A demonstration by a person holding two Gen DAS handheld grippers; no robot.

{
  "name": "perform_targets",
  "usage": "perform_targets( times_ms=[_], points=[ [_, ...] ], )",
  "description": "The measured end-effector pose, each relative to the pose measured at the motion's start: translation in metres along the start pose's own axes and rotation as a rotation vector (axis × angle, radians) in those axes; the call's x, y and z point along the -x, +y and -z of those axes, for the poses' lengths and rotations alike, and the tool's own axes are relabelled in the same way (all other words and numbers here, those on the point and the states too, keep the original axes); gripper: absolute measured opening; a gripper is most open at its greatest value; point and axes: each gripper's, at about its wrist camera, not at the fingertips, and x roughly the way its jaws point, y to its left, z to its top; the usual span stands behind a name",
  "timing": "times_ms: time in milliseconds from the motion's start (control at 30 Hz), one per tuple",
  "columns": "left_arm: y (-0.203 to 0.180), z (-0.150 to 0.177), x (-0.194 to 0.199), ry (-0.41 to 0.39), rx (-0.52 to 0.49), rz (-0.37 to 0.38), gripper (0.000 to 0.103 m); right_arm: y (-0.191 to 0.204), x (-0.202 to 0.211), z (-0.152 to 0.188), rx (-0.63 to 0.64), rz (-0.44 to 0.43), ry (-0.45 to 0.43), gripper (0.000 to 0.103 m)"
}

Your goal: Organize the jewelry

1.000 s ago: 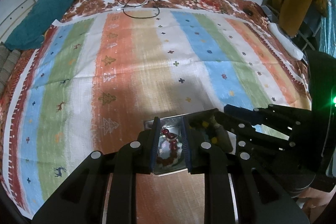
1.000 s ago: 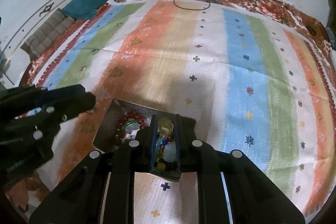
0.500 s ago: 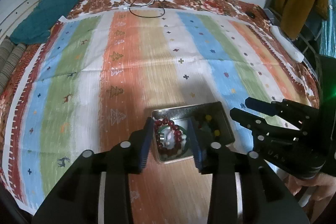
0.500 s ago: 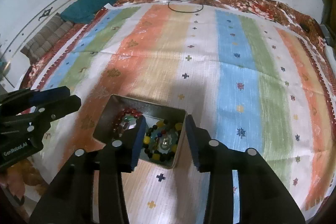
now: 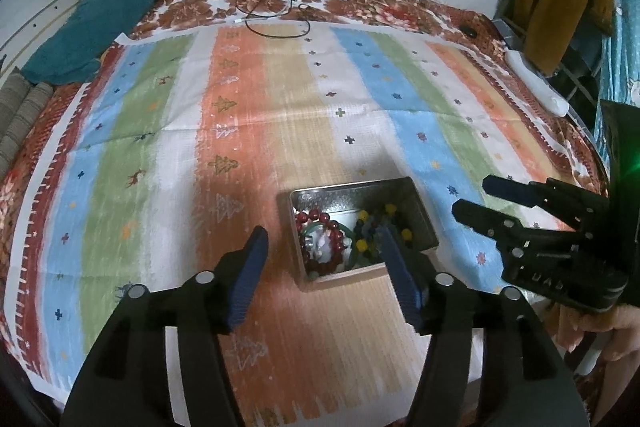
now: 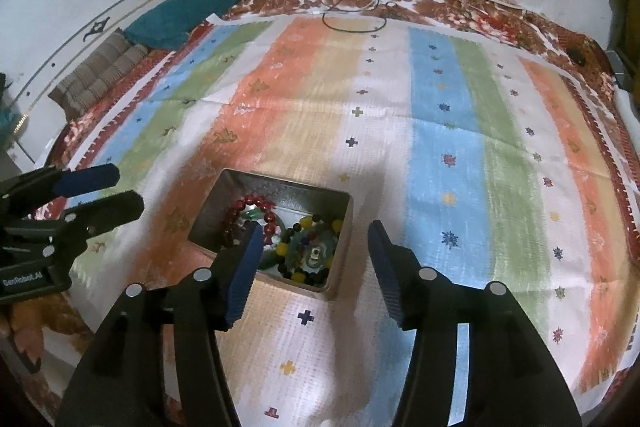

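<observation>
Left wrist view: my left hand-held gripper (image 5: 322, 267) hangs above the striped cloth (image 5: 248, 131) on the bed with its jaws opening and nothing between the pads; the near left part of the metal tin (image 5: 420, 211) shows through the gap, but the pads are clear of it. The tin rests flat on the cloth, near centre, open at the top, which I judge is deliberate so both tools can drop pieces in from above. Inside, on the left, lies a red bead bracelet (image 5: 320, 219) ringed around something pale and a green bangle; on the right, a strand of yellow and dark beads (image 5: 368, 227). My right hand-held gripper (image 5: 476, 197) stands to the right of the tin, apart from it, carrying nothing. Right wrist view: the right hand-held gripper (image 6: 316, 251) has its jaws opening, empty, with the tin's (image 6: 348, 211) right half in the gap below. The yellow and dark beads (image 6: 304, 225) lie coiled around a small silvery piece I cannot identify; the red bead bracelet (image 6: 256, 205) sits at the far left inside. The left hand-held gripper (image 6: 108, 187) waits left of the tin, parted and empty. No jewelry shows loose on the cloth (image 6: 448, 131); I judge sorting nearly complete.
</observation>
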Motion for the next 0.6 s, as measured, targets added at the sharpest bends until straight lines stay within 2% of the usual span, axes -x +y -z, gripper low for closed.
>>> perform_targets(
  times_ms=[267, 600],
  points=[
    [0.0, 0.019, 0.015, -0.017, -0.005, 0.002, 0.072, 0.001, 0.022, 0.013, 0.015, -0.025, -0.031, 0.067],
    [-0.006, 0.028, 0.026, -0.066, -0.035, -0.012, 0.088, 0.001, 0.043, 0.032, 0.015, -0.04, -0.072, 0.077]
  ],
)
